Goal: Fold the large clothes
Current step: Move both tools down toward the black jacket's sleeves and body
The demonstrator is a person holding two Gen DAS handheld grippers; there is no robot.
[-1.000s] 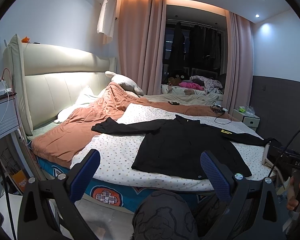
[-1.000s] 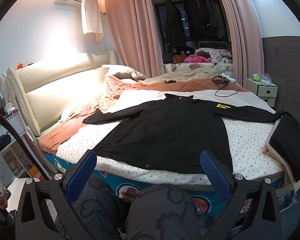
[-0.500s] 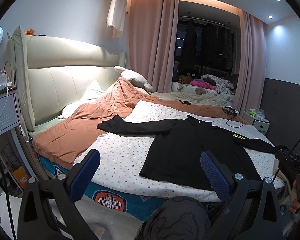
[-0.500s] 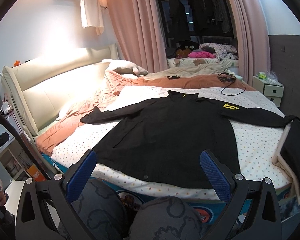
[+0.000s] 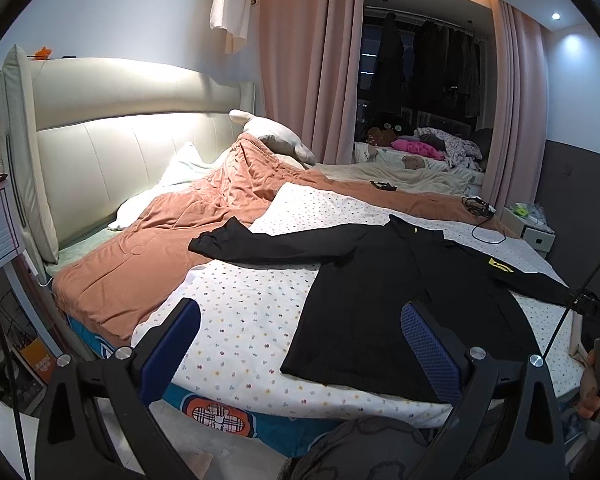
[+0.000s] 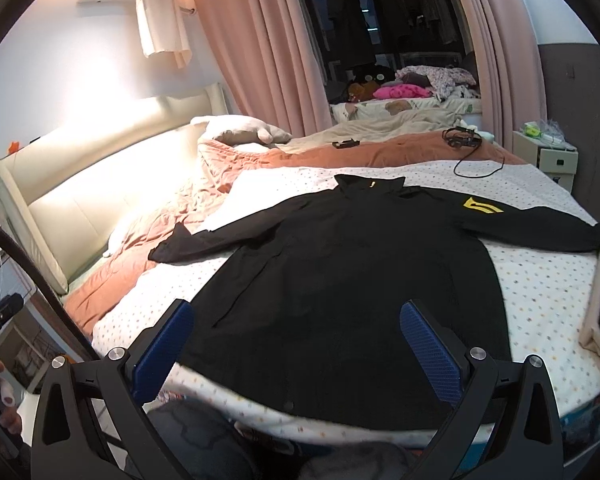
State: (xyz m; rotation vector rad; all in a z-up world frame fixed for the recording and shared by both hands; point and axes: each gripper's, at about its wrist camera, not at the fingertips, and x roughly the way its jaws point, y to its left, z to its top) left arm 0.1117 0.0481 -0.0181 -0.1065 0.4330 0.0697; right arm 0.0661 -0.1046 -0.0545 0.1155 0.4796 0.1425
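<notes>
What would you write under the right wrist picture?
Open right hand-held gripper above a black jacket spread flat on the bed.

We see a black jacket [image 6: 352, 272] with a yellow mark on one sleeve. Under it the sheet [image 5: 244, 316] is white with little coloured dots. The blanket [image 5: 140, 264] is orange-brown. The curtains [image 6: 256, 40] are pink. Our gripper pads [image 6: 430, 350] are blue.

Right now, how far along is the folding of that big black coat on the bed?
Barely begun. Done: the black coat lies spread flat on the dotted sheet, both sleeves stretched out sideways. In hand: nothing; the left gripper and right gripper are both open and short of the cloth near the hem. Left: every fold, since no sleeve or hem is turned in.
</notes>
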